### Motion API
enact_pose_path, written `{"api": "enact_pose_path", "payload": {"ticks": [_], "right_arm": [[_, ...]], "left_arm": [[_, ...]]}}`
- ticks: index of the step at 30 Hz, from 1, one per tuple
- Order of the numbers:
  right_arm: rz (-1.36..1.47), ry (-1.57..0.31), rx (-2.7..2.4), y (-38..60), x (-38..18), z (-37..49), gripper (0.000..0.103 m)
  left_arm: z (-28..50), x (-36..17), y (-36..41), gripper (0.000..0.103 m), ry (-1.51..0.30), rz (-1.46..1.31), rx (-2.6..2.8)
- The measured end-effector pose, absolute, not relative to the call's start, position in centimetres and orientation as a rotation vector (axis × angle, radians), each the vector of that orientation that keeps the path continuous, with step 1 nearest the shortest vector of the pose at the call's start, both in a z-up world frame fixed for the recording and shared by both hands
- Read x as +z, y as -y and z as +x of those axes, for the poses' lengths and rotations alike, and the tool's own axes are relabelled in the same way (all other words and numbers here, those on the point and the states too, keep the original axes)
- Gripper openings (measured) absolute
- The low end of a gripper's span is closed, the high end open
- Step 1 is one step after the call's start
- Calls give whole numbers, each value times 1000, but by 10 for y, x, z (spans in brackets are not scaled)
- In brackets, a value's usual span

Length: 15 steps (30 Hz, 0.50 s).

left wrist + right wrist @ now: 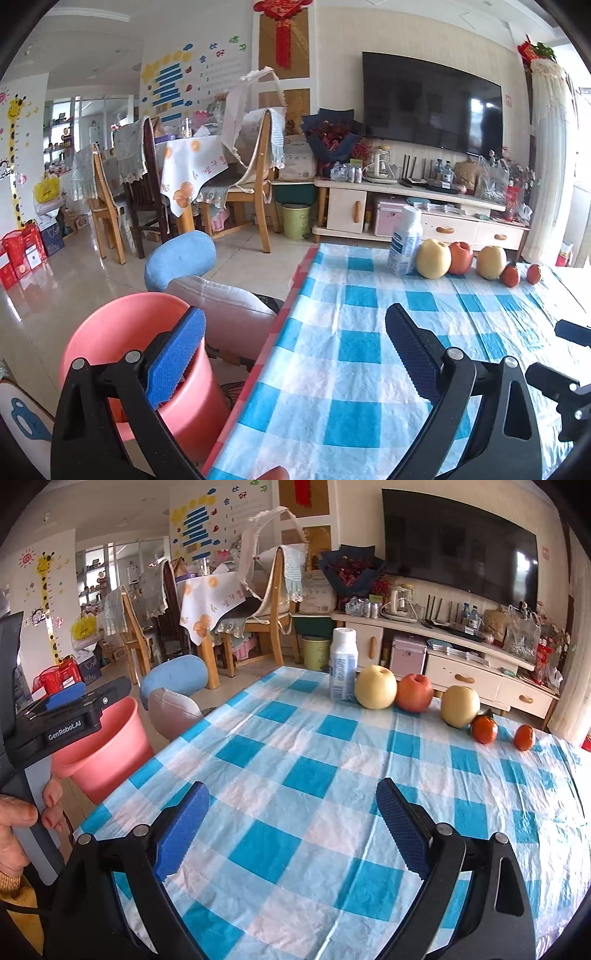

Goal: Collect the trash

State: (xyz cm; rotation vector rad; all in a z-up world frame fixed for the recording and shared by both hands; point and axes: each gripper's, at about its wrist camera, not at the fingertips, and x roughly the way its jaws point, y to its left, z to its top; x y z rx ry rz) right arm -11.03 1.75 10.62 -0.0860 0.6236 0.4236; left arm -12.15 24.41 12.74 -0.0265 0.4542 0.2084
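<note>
Right wrist view, right gripper point(290, 827) wide apart, empty over checked tablecloth point(295, 760), left gripper point(295, 354) likewise, pink bin point(103, 746) beside table.

Crinkled checked tablecloth point(314, 775), matt; smooth pink plastic bin point(122, 332); ribbed blue finger pads point(177, 838); glossy tiled floor point(55, 288)

Readable: "GenRobot.AI" in white letters on the black body of the left gripper point(75, 726), at nine o'clock in the right wrist view. Green bin point(315, 652) under the far cabinet, at twelve o'clock: pale lettering beginning "CL", the rest too faint. Wall chart point(207, 79) at eleven o'clock in the left wrist view: coloured Chinese characters and a column of small digits, too blurred to make out. White bottle point(343, 669) label: print too small to read.
</note>
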Motion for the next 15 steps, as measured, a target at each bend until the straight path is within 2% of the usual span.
{"api": "enact_pose_path", "payload": {"ticks": [15], "right_arm": [[16,-561,277,94,118,-148,92]], "left_arm": [[-163,119,-112,97,-484,101,59]]}}
